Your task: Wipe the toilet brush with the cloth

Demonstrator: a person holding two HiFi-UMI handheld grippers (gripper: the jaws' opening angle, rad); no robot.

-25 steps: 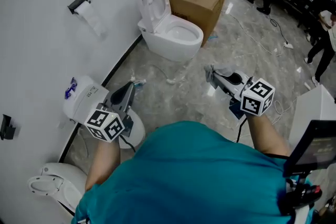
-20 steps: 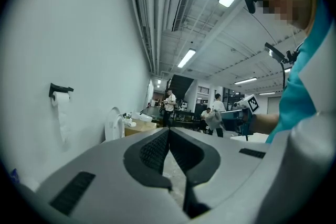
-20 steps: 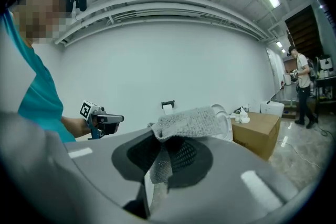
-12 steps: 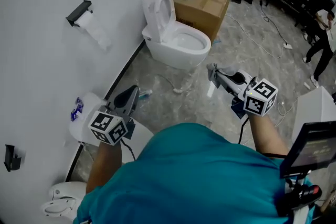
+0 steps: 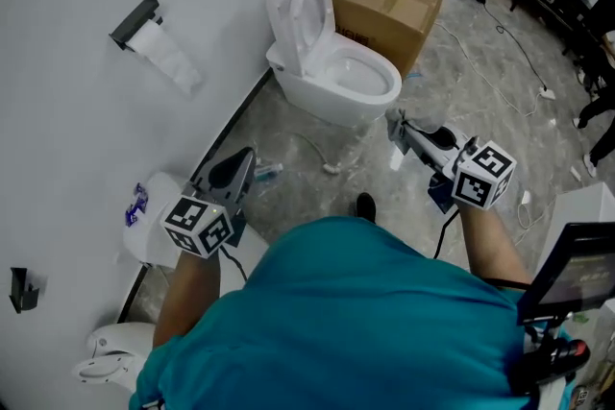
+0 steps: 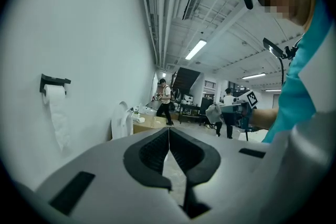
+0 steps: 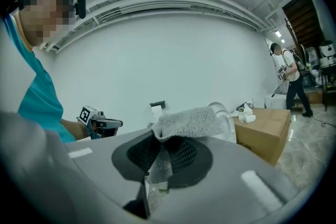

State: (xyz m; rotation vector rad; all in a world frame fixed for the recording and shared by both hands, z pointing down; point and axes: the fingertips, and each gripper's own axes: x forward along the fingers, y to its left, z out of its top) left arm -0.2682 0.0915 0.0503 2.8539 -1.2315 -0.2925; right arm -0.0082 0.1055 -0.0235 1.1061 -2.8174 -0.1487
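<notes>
Floor (image 5: 307, 199): grey, with a white toilet (image 5: 332, 62) far off.
Left claw (image 6: 168, 132): closed, held nothing.
Right claw (image 7: 159, 140): gripped the cloth (image 7: 191, 122).

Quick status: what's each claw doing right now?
Left claw: closed, holding nothing.
Right claw: closed on the cloth.
</notes>
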